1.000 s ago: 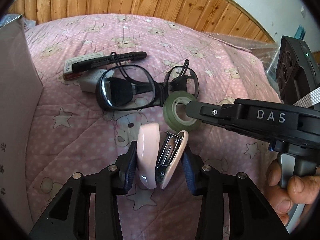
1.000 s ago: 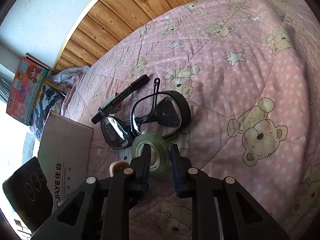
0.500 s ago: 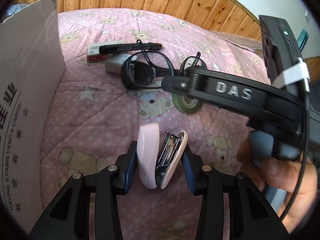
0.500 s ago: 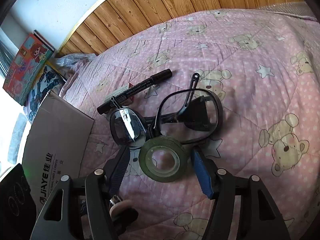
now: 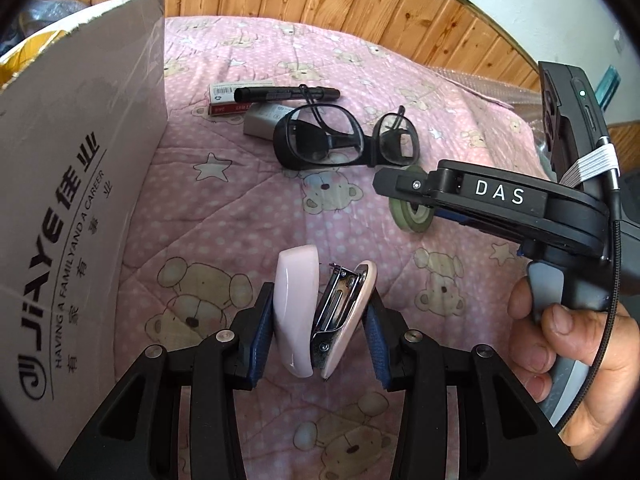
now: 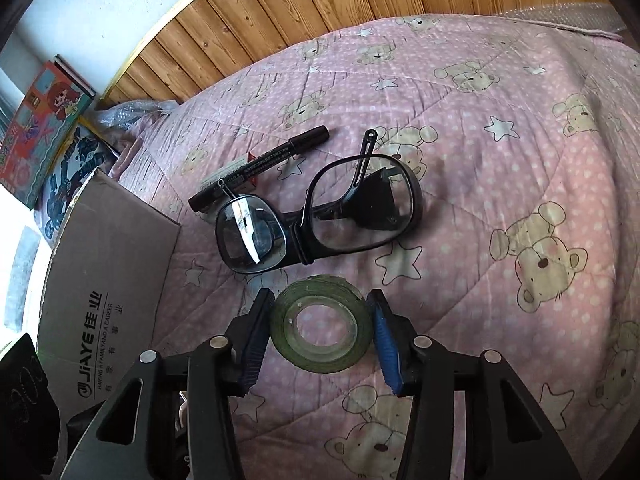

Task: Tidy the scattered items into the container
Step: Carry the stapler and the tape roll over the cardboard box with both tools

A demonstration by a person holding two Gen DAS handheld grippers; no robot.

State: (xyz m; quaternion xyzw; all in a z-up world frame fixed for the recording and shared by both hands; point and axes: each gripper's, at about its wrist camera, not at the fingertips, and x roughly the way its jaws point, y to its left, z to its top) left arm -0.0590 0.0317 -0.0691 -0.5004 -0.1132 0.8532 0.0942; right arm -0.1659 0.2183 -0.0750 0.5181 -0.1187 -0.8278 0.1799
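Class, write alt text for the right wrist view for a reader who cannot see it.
The right gripper straddles a green tape roll lying flat on a pink teddy-bear quilt, fingers on either side of it. Beyond lie black safety glasses and a black marker; a cardboard box stands at left.

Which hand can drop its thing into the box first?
Probably the left. The left gripper already clamps the pink stapler, with the cardboard box beside it. The right gripper only straddles the tape roll on the quilt.
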